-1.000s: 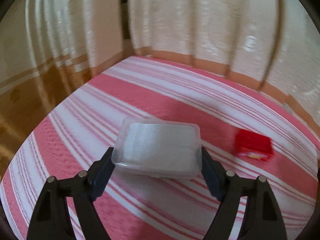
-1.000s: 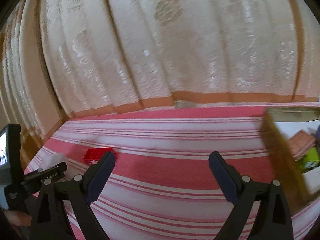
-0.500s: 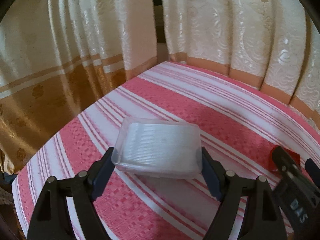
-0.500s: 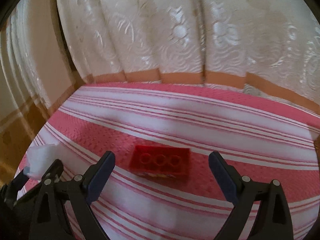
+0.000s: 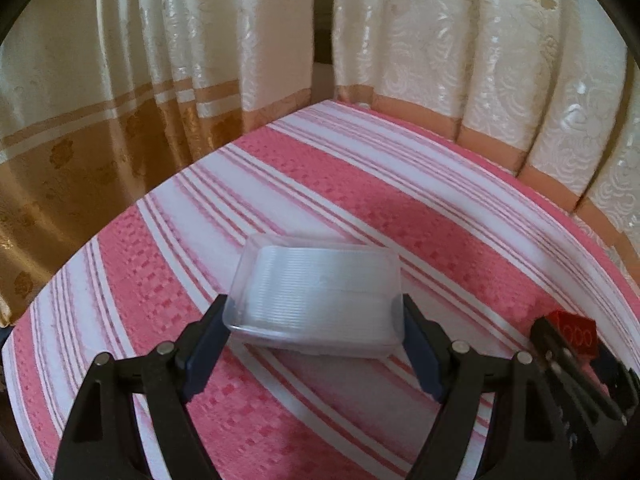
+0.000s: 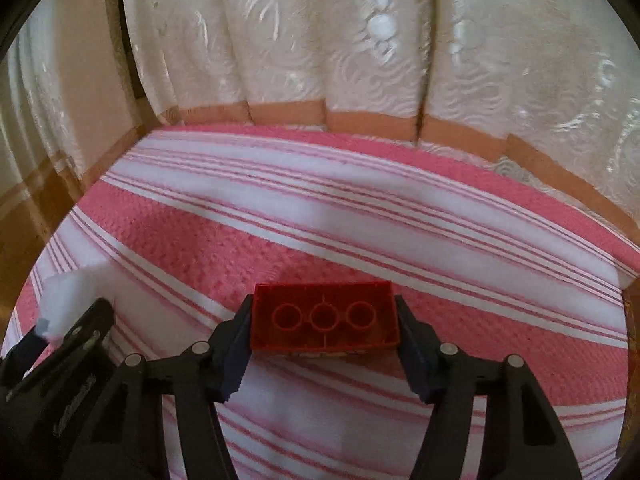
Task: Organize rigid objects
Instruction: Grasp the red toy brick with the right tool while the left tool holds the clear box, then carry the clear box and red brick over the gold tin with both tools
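We had the left gripper (image 5: 316, 334) fingers clamped on the clear plastic box (image 5: 318, 294) and the right gripper (image 6: 323, 334) fingers snug against the red brick (image 6: 325, 322) low over the striped worktop (image 6: 360, 232), so we figured squeezing the brick's short ends evenly mattered most.

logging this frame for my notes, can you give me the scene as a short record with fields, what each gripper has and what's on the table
surface: pink and white striped tablecloth
left gripper: shut on clear plastic container, which is upside down
right gripper: shut on red building brick
brick orientation: hollow underside with three round tubes faces the camera
brick contact: cannot tell if it is lifted or resting on the cloth
background: cream patterned curtains
relative position: brick sits to the right of the container in the left wrist view
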Tool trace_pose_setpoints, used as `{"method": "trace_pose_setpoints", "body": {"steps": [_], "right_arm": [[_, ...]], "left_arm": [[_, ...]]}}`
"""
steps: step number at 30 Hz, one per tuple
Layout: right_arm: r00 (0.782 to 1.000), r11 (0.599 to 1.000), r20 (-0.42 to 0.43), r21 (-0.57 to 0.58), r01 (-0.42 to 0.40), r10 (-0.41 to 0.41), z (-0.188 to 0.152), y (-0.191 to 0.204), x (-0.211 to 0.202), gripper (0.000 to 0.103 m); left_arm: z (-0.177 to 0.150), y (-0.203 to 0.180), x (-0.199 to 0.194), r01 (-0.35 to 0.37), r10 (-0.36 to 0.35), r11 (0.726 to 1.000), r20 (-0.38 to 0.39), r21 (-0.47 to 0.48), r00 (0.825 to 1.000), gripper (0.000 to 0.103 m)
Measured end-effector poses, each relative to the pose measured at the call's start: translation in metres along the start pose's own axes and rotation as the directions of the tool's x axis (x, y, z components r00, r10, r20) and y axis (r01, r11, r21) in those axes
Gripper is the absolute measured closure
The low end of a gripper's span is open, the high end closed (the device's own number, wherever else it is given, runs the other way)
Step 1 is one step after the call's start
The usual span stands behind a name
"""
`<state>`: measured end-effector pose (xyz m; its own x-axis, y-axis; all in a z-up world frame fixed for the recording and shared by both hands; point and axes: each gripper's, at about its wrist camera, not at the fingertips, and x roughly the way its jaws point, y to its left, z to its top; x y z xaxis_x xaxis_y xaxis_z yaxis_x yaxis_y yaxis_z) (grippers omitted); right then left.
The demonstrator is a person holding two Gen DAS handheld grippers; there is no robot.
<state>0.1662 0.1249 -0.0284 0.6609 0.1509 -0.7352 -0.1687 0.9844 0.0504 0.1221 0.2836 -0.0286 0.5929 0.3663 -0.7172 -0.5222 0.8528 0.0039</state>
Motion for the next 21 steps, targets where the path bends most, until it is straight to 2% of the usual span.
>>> {"method": "trace_pose_setpoints", "body": {"steps": [8, 14, 21], "right_arm": [[0.982, 0.996, 0.167, 0.035, 0.086, -0.090, -0.024, -0.039, -0.052, 0.037], [0.970, 0.990, 0.204, 0.083, 0.117, -0.132, -0.036, -0.064, -0.069, 0.037], [0.958, 0.986, 0.241, 0.100, 0.134, -0.155, -0.046, -0.077, -0.083, 0.037]], "left_arm": [[-0.013, -0.027, -0.030, 0.098, -0.105, 0.993, 0.101, 0.069, 0.989, 0.022], [-0.020, -0.035, -0.043, 0.149, -0.158, 0.986, 0.127, 0.075, 0.979, 0.022], [-0.028, -0.043, -0.055, 0.163, -0.177, 0.982, 0.153, 0.098, 0.972, 0.022]]}}
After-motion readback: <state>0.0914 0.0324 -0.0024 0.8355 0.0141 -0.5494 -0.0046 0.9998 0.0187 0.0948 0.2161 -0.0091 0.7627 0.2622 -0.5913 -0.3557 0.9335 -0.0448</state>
